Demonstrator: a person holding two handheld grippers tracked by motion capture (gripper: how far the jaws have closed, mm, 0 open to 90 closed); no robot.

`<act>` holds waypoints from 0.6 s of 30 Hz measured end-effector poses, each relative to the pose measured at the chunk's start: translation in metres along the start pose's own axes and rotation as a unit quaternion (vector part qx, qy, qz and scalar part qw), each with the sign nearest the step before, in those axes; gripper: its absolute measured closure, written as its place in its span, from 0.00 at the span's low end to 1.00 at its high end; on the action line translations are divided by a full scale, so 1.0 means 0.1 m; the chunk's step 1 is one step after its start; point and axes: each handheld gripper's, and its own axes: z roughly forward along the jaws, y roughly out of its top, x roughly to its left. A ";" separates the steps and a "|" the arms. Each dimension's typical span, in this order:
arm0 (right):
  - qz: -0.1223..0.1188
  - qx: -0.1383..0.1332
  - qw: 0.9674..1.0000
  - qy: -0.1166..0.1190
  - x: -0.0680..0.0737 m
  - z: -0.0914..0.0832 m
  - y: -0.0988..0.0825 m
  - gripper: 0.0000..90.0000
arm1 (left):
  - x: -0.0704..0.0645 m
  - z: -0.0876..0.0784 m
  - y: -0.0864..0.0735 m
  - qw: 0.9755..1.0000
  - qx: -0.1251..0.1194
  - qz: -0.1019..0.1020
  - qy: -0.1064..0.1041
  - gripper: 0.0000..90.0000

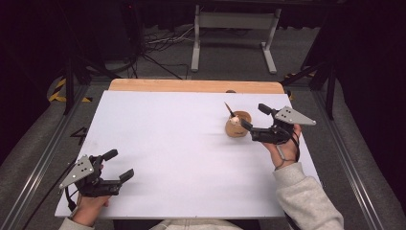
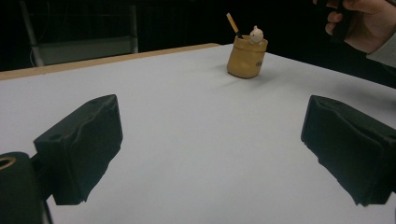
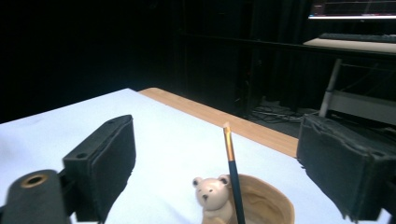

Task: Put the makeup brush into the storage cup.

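A small tan cup (image 1: 237, 125) with a bear figure (image 3: 212, 193) on its rim stands right of the white board's middle. A dark pen with an orange top (image 3: 232, 172) leans in the cup (image 3: 261, 205), free of both jaws. My right gripper (image 1: 255, 119) hovers just right of the cup, open, with nothing held. The cup (image 2: 246, 57) and pen (image 2: 233, 24) also appear far off in the left gripper view. My left gripper (image 1: 118, 165) rests open and empty at the board's near left corner, its jaws wide apart over bare board.
The white board (image 1: 182, 153) lies on a wooden table whose far edge (image 1: 196, 86) shows behind it. A white frame stand (image 1: 234, 33) and cables sit on the floor beyond. Metal rails run along both sides.
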 end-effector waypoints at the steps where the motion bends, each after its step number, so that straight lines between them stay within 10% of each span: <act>1: -0.003 0.002 1.000 0.003 0.01 -0.02 0.01 0.09 | -0.01 0.00 0.00 1.000 -0.001 -0.001 0.001 0.07; 18: -0.038 0.020 0.997 0.067 0.18 -0.28 -0.04 0.00 | 0.00 -0.03 0.03 1.000 -0.007 0.007 0.004 0.07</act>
